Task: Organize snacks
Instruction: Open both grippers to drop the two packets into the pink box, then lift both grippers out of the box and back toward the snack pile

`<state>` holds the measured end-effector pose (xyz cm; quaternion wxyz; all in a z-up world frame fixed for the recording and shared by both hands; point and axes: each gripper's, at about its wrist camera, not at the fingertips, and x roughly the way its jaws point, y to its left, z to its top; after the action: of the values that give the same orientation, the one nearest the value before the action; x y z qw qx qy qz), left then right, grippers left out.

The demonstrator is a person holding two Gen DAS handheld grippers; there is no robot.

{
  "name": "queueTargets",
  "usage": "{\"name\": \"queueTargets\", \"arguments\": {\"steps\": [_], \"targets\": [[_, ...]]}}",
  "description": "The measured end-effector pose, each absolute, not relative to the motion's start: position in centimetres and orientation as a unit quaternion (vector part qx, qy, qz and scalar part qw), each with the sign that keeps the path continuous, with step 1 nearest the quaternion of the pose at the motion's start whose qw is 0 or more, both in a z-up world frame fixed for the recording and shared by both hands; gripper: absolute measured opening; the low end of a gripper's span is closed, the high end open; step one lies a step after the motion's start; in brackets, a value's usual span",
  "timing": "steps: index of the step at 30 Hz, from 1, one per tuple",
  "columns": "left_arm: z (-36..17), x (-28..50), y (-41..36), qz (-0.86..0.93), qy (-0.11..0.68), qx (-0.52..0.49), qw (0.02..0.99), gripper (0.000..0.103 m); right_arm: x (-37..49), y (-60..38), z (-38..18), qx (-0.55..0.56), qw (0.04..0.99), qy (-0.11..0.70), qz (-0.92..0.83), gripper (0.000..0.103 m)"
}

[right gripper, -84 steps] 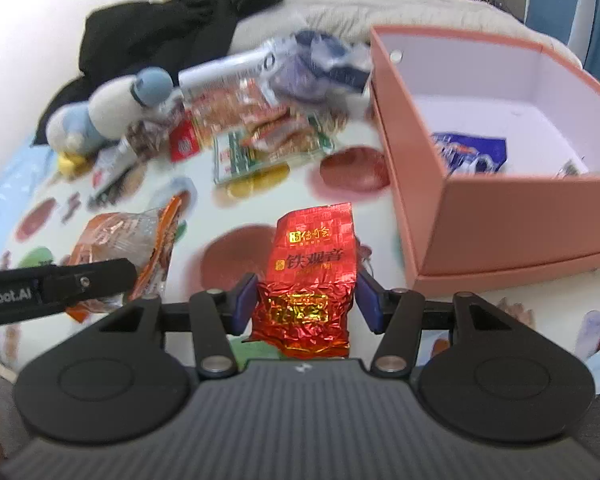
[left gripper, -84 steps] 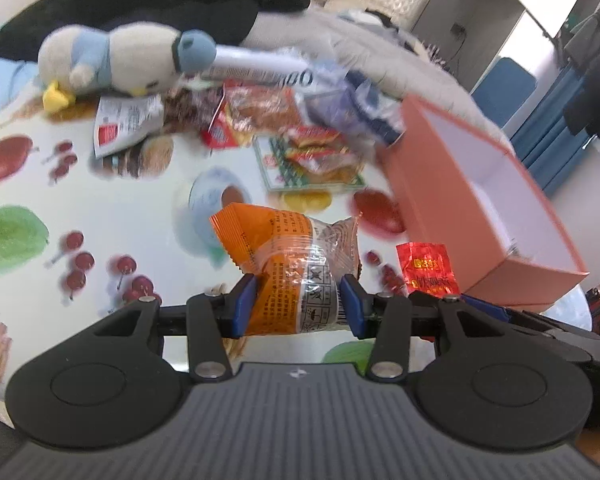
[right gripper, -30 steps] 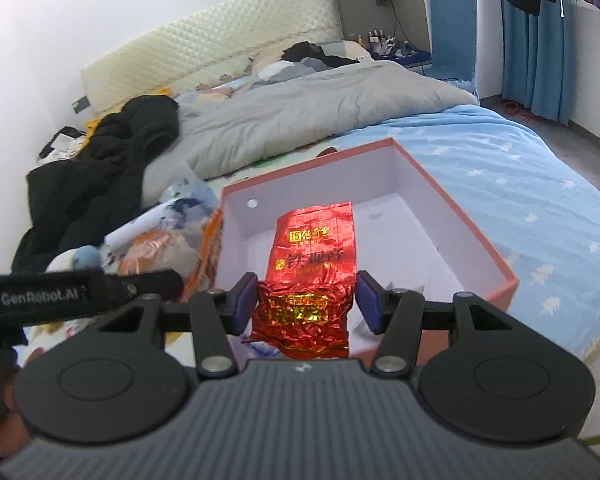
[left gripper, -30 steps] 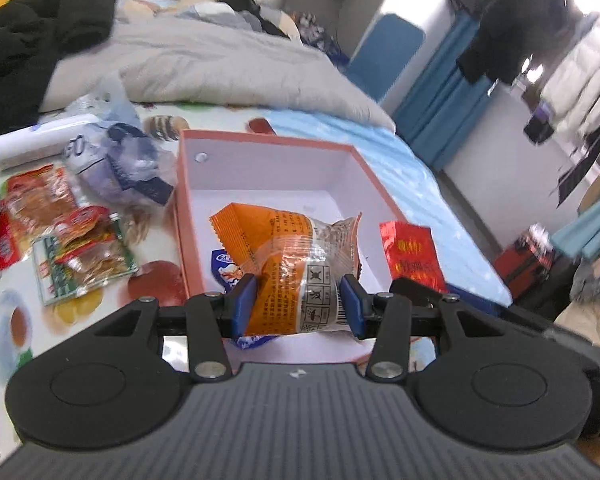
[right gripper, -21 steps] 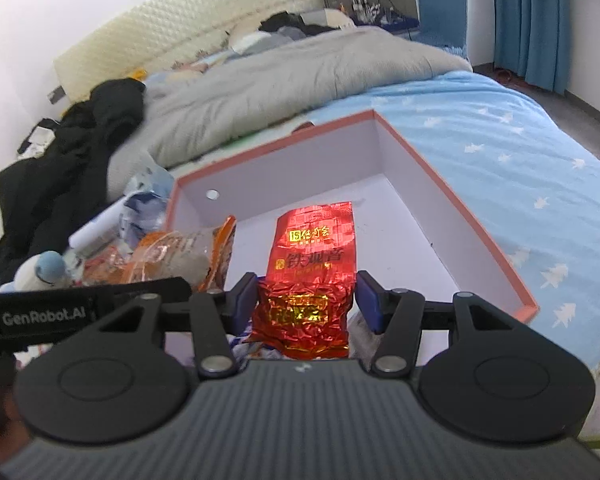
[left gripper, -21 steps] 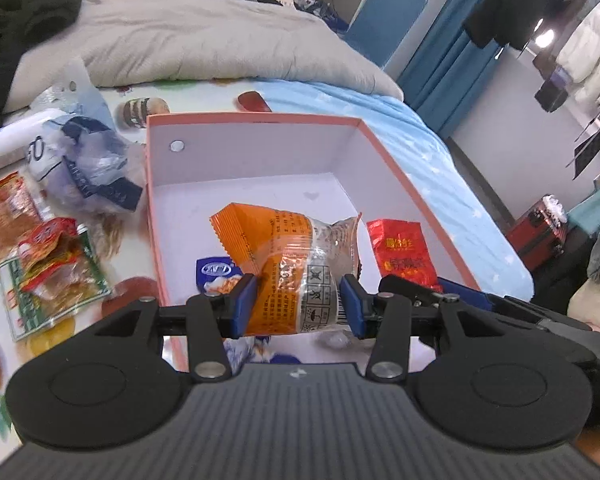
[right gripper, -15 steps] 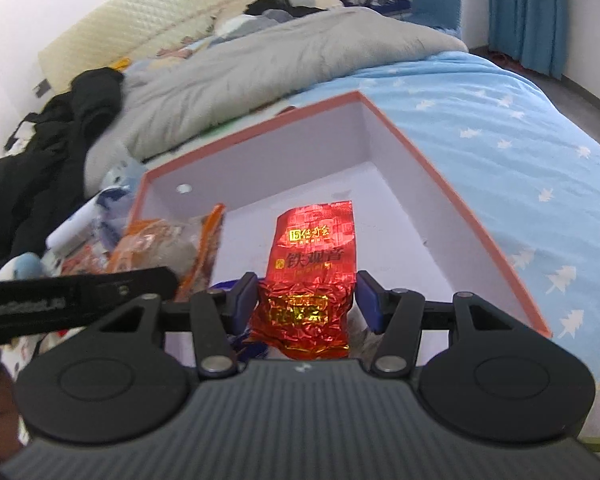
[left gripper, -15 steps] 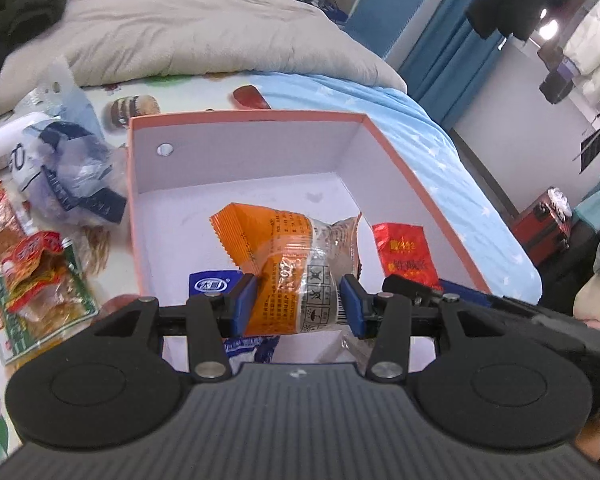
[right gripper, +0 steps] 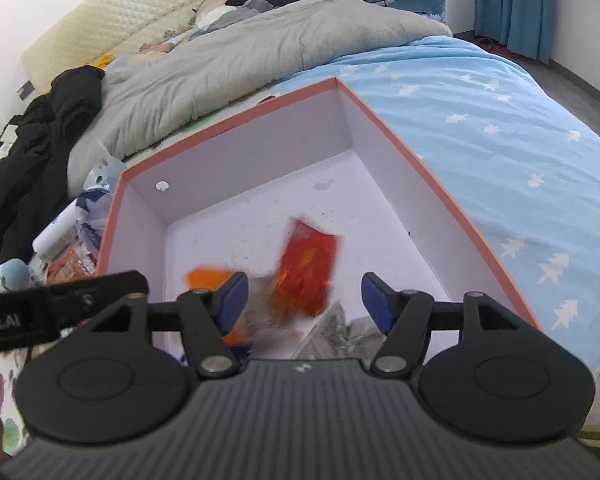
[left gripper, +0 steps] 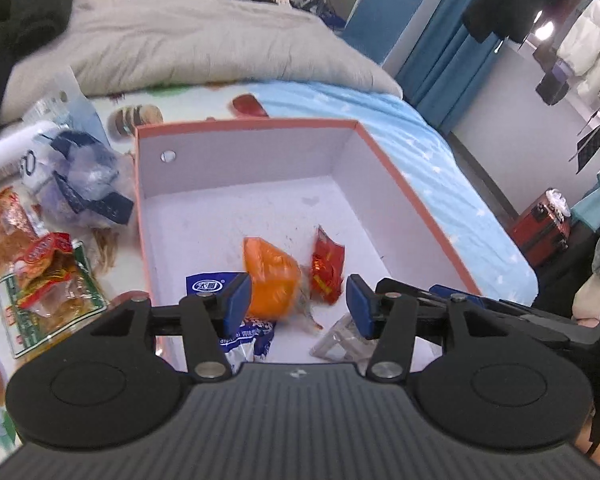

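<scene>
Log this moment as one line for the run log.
left gripper: opening, orange pack released | right gripper: opening, red pack released | both over box

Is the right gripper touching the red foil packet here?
Apart. In the right wrist view the right gripper has its jaws opening, with gaps between both blue pads and the blurred red foil packet over the pink box.

Lighting, my feeds: bright, even daylight, both wrist views. Source: window (left gripper: pixel 548 28) upper right of left view, blown out. Shadows: soft only, inside box (left gripper: pixel 260 148). Blur: orange packet (left gripper: pixel 270 280) and red packet (right gripper: pixel 306 268) smeared by motion; I cannot read print. Distortion: strong fisheye, bed (right gripper: pixel 480 128) bowed at frame margins. Focus: my gripper bodies sharp, far background soft.
</scene>
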<state>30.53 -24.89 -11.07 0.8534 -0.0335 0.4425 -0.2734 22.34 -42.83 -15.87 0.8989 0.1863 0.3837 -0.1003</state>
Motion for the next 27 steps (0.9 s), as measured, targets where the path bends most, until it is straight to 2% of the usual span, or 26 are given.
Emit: {"name": "queueTargets", "arguments": {"steps": [15,27], "targets": [[-3.7,18.3,-18.3,-0.264,0.373,-0.042,0.888,0.058,12.0,-38.4,-8.7,0.173,0.932,0.308,-0.081,0.065],[-1.6,8.2,-11.1,-0.218,0.336,-0.053,0.915,0.058,5.4,-33.5,-7.3,0.169,0.941,0.289,-0.052,0.065]]}}
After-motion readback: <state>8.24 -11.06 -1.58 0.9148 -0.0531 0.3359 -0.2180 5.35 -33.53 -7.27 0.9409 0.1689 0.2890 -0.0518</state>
